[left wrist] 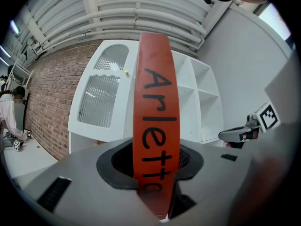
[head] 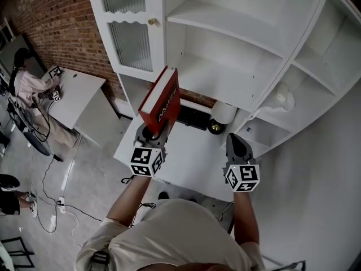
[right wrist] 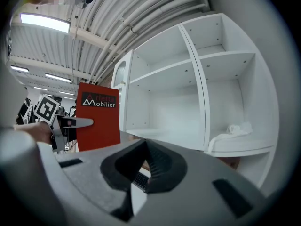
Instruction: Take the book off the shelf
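- We find the head view bright and evenly lit. The white shelf (head: 225, 27) is close to overexposed, with only soft grey shadows inside its compartments.
- We see light coming from overhead. In the right gripper view, a ceiling lamp (right wrist: 40, 22) glares at top left.
- Both gripper views show strong fisheye bending, and straight edges curve towards the rim. The corners fall off to black.
- In the left gripper view, the book (left wrist: 155, 126) reads fairly sharp, while the foreground nearest the lens is soft.
- A washed-out bright patch sits at that view's top right.
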Demonstrator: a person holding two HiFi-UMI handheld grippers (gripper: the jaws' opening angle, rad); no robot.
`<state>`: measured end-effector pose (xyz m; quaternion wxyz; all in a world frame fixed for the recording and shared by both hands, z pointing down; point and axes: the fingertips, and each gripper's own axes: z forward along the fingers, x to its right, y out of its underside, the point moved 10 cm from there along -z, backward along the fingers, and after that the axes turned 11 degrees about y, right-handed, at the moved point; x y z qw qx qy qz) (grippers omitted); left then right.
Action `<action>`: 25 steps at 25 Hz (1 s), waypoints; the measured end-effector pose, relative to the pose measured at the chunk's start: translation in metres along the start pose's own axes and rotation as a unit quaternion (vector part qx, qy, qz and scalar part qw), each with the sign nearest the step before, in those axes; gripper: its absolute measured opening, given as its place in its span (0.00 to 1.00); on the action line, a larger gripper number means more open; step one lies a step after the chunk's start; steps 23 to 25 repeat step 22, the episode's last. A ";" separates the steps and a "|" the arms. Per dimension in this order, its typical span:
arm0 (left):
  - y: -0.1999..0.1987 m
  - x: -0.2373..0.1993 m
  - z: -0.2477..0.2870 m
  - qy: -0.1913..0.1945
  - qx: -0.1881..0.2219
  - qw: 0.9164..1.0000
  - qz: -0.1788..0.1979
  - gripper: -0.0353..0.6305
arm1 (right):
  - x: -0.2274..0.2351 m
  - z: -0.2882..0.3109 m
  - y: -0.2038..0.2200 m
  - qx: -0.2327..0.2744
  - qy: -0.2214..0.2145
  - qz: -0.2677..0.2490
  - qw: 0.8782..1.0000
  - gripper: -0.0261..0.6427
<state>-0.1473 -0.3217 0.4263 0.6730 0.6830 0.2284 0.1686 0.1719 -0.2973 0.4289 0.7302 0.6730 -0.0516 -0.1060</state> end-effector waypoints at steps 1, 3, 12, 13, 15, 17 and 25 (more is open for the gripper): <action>0.000 0.000 0.000 0.001 0.000 1.000 0.000 0.28 | 0.000 0.000 0.000 0.000 0.002 0.002 1.000 0.04; 0.001 -0.001 -0.001 0.002 -0.001 1.000 0.002 0.28 | 0.000 0.000 0.001 0.000 0.006 0.006 1.000 0.04; 0.002 -0.001 -0.002 0.007 -0.004 1.000 0.003 0.28 | -0.005 -0.001 0.002 -0.004 0.007 0.009 1.000 0.04; 0.002 -0.001 -0.002 0.007 -0.004 1.000 0.003 0.28 | -0.006 -0.001 0.003 -0.004 0.006 0.009 1.000 0.04; 0.002 0.001 -0.001 0.009 -0.004 1.000 0.003 0.28 | -0.006 -0.002 0.003 -0.004 0.005 0.009 1.000 0.04; 0.002 0.002 0.000 0.012 -0.006 1.000 0.004 0.28 | -0.006 -0.002 0.003 -0.005 0.005 0.010 1.000 0.04; 0.002 0.007 0.000 0.016 -0.007 1.000 0.003 0.28 | -0.007 -0.005 0.005 -0.006 0.005 0.015 1.000 0.04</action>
